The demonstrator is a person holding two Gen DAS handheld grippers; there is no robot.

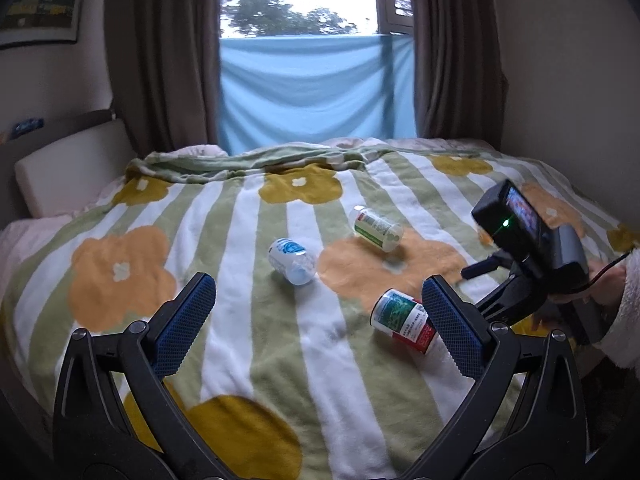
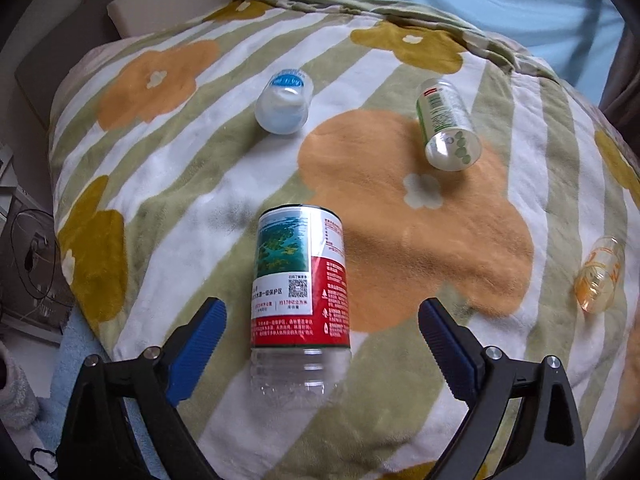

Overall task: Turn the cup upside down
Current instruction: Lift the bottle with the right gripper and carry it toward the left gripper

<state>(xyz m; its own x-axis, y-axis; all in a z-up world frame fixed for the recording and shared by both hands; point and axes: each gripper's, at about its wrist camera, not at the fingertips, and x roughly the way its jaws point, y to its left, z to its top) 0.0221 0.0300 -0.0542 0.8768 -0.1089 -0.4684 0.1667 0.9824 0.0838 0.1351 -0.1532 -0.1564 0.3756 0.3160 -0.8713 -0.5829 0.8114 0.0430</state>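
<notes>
Several clear plastic cups lie on their sides on a flowered blanket (image 1: pixel 248 320). The red-and-green labelled cup (image 2: pixel 300 292) lies right in front of my right gripper (image 2: pixel 322 320), which is open with the cup's clear end between its blue pads. The same cup (image 1: pixel 404 322) shows in the left wrist view beside the right pad of my left gripper (image 1: pixel 316 304), which is open and empty above the blanket. A blue-labelled cup (image 1: pixel 292 260) (image 2: pixel 284 106) and a green-labelled cup (image 1: pixel 374 228) (image 2: pixel 446 124) lie farther back.
An orange-printed clear cup (image 2: pixel 600 276) lies at the right of the blanket. The right hand-held gripper with its camera (image 1: pixel 532 248) is at the right in the left wrist view. A white cushion (image 1: pixel 72 168), curtains and a window stand behind the bed.
</notes>
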